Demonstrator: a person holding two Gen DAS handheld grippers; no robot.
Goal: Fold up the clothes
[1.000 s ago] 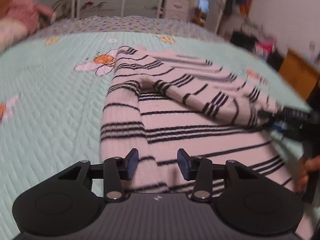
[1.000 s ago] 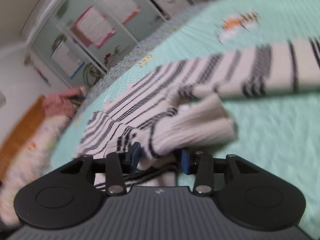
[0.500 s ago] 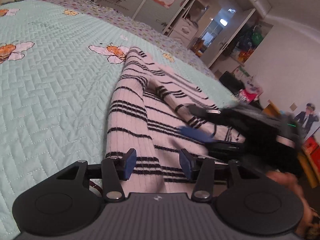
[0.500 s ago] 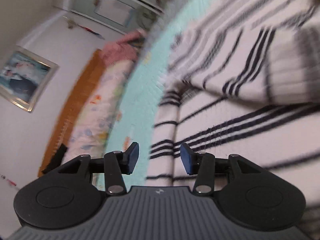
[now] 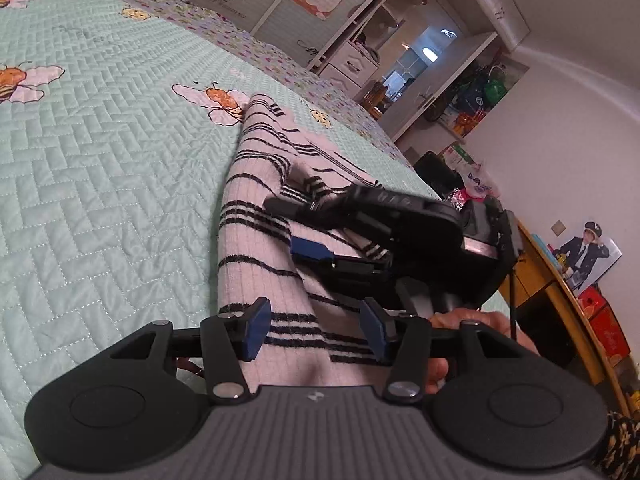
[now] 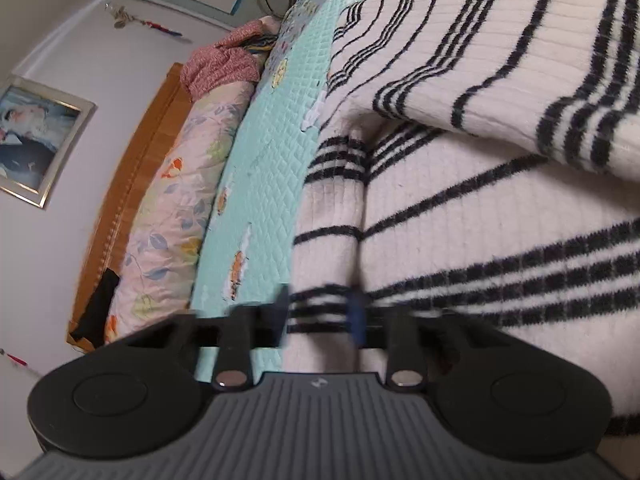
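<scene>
While just closing right gripper (image 6: 320,312) around sweater (image 6: 480,200) edge at six o'clock — pinch unconfirmed, blurred — risks catching one layer only, dragging fold askew.

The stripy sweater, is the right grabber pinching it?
Cannot tell. In the right wrist view the right gripper jaws, just closing, straddle a fold of the striped sweater, but blur hides whether they press it.

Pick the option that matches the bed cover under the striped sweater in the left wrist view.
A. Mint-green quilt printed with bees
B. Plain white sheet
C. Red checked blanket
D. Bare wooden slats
A: the cover is a mint-green quilted fabric with cartoon bees printed on it, and the striped sweater lies across it.
</scene>
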